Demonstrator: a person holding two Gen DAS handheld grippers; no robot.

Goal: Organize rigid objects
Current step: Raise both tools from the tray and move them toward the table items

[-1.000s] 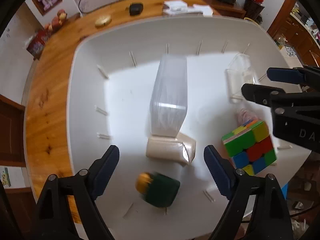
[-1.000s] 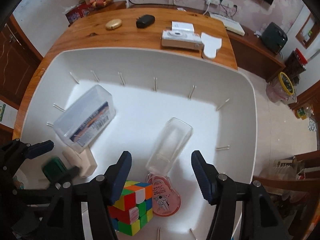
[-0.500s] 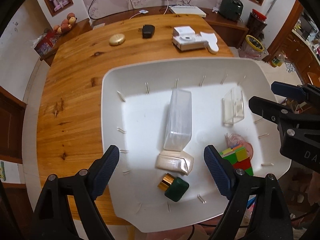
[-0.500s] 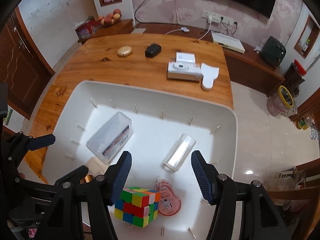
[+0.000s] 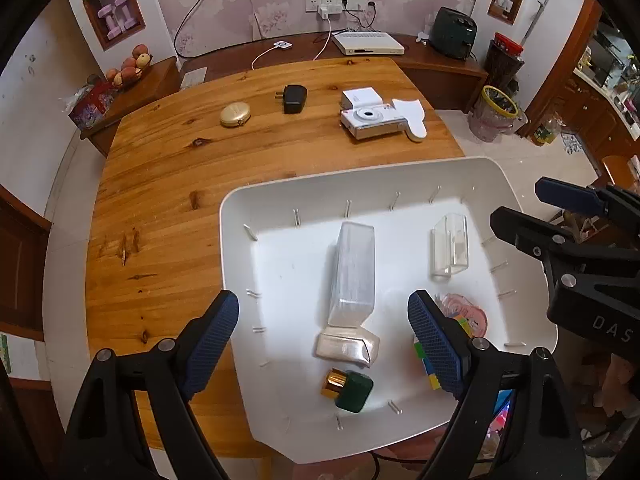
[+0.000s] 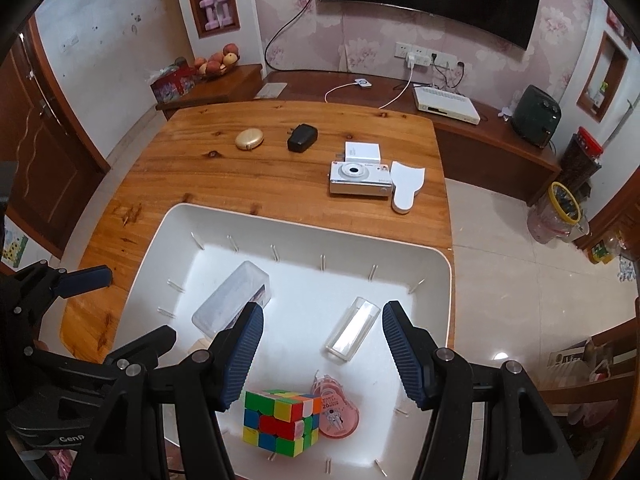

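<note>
left claw [image 5: 323, 328] wide, empty | right claw [image 6: 322, 354] parted, empty | glossy square cube [image 6: 281, 422], ribbed clear box [image 5: 354, 270] lengthwise away, in white plastic tray [image 5: 234, 240] | beyond: grainy wooden desk [image 5: 160, 184], boxy camera [image 5: 374, 120]

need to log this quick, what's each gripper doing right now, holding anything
left gripper: open, holding nothing, above the white plastic tray.
right gripper: open, holding nothing, above the same tray.

Each black gripper [image 5: 323, 338] has ribbed blue pads [image 5: 212, 336] and silver screws.
</note>
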